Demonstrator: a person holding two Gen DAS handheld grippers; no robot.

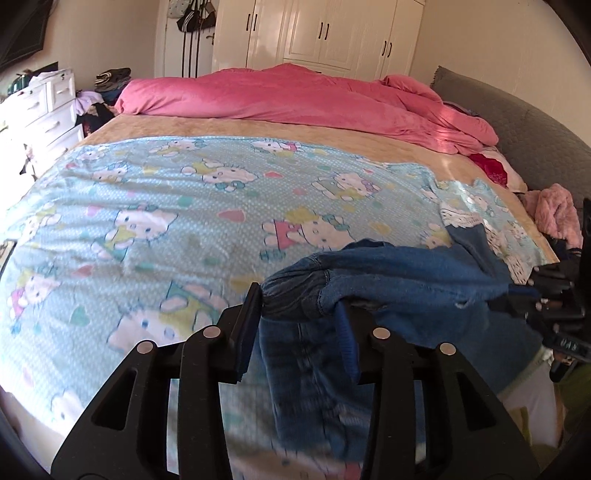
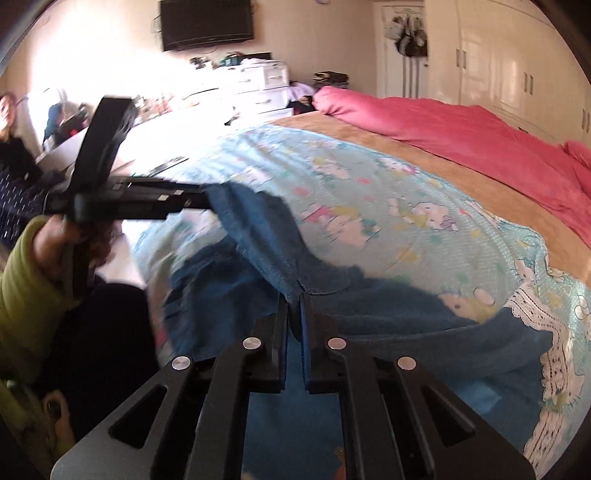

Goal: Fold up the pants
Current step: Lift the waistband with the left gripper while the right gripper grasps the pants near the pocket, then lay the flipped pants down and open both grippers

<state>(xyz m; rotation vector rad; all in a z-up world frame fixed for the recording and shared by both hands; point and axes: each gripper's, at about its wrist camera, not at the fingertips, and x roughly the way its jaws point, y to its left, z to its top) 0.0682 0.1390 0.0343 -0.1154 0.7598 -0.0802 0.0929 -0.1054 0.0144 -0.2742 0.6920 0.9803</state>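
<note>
We count one pair of blue pants (image 1: 388, 273), and two grippers: the left gripper (image 1: 295, 306) and the right gripper (image 2: 295, 301). On the bed we count one cartoon-cat sheet (image 1: 184, 206), one pink duvet (image 1: 295, 99) and one small pink fluffy garment (image 1: 554, 214). Around the room we see one white dresser (image 1: 51, 107), one wall television (image 2: 207, 22) and one white wardrobe (image 1: 332, 33).

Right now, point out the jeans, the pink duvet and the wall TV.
jeans (image 1: 399, 269), left wrist view, bunched denim above the claw.
pink duvet (image 1: 295, 99), left wrist view, middle of the heap.
wall TV (image 2: 207, 24), right wrist view, screen centre.
</note>
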